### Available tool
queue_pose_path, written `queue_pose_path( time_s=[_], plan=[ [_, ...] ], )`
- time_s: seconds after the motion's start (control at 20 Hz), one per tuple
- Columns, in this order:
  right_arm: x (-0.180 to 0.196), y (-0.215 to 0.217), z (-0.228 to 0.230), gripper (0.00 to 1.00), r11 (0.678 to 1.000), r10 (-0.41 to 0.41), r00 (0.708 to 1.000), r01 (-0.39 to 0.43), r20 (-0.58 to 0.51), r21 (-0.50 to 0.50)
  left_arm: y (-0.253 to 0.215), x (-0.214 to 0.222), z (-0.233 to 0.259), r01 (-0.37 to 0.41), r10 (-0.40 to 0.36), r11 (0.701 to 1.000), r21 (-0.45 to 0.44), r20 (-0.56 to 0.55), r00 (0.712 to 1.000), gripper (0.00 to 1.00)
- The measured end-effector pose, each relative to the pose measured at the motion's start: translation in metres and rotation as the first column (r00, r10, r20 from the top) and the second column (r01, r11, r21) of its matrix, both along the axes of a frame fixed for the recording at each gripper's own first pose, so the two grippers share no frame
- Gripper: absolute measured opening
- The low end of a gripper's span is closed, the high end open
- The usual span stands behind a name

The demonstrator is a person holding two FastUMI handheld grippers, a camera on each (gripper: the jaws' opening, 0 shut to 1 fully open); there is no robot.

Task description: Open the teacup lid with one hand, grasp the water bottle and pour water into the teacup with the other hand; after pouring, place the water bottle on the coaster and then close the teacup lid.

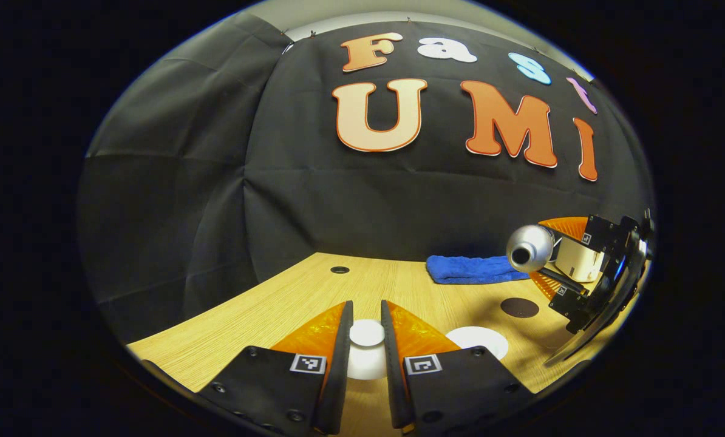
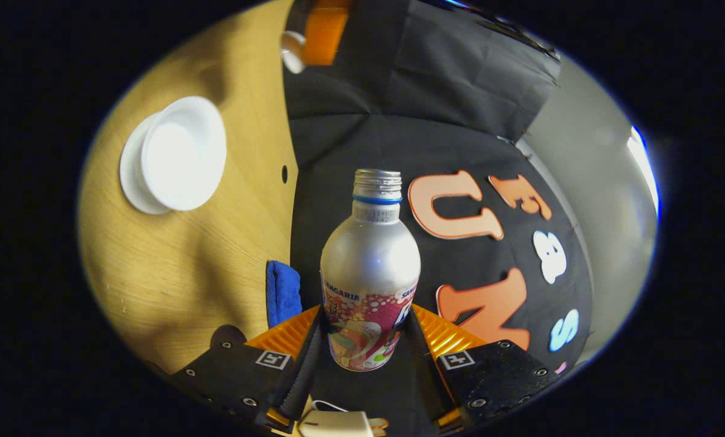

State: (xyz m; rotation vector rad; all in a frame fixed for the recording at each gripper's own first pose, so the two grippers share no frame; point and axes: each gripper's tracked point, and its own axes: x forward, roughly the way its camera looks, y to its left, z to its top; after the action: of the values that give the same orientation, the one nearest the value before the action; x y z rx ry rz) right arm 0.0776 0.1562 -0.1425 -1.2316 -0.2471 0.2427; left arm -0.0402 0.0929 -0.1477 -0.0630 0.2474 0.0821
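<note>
Gripping the round white teacup lid [image 1: 366,333] between both fingers, our left gripper [image 1: 366,346] holds it above the wooden table [image 1: 265,309]. Our right gripper [image 2: 362,346] has its fingers clamped on the tilted silver aluminium water bottle [image 2: 370,267], near the open white teacup [image 2: 183,152].

A staged recording booth rather than a home: black cloth walls [image 1: 217,182] enclose a light wood-grain tabletop [image 1: 289,297] with a cable hole [image 1: 339,269].
</note>
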Motion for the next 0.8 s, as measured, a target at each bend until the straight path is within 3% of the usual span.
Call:
queue_pose_path(
  time_s=[0.15,0.25,0.35,0.55,0.7,0.8],
  plan=[
    [0.019,-0.008,-0.005,0.74,0.972,-0.031,0.990,0.061,-0.134,0.227,-0.009,0.001,0.004,0.019,-0.019,1.000,0.000,0.010,1.000,0.33],
    [0.027,-0.012,-0.016,0.75,0.915,-0.029,0.966,0.130,-0.258,0.383,-0.014,0.001,0.008,0.031,-0.031,1.000,-0.001,0.019,0.999,0.33],
    [0.034,-0.014,-0.025,0.75,0.834,0.011,0.931,0.193,-0.365,0.518,-0.025,0.009,0.012,0.038,-0.038,0.999,0.000,0.024,0.999,0.33],
    [0.034,-0.010,-0.033,0.74,0.716,0.035,0.890,0.296,-0.455,0.633,-0.034,0.010,0.015,0.053,-0.053,0.999,-0.002,0.027,0.998,0.33],
    [0.036,-0.002,-0.049,0.75,0.616,0.104,0.832,0.376,-0.545,0.692,-0.040,0.012,0.016,0.057,-0.057,0.998,-0.003,0.027,0.998,0.33],
    [0.041,0.004,-0.057,0.74,0.566,0.128,0.804,0.421,-0.581,0.708,-0.045,0.014,0.015,0.065,-0.065,0.998,-0.004,0.024,0.998,0.33]
  ],
)
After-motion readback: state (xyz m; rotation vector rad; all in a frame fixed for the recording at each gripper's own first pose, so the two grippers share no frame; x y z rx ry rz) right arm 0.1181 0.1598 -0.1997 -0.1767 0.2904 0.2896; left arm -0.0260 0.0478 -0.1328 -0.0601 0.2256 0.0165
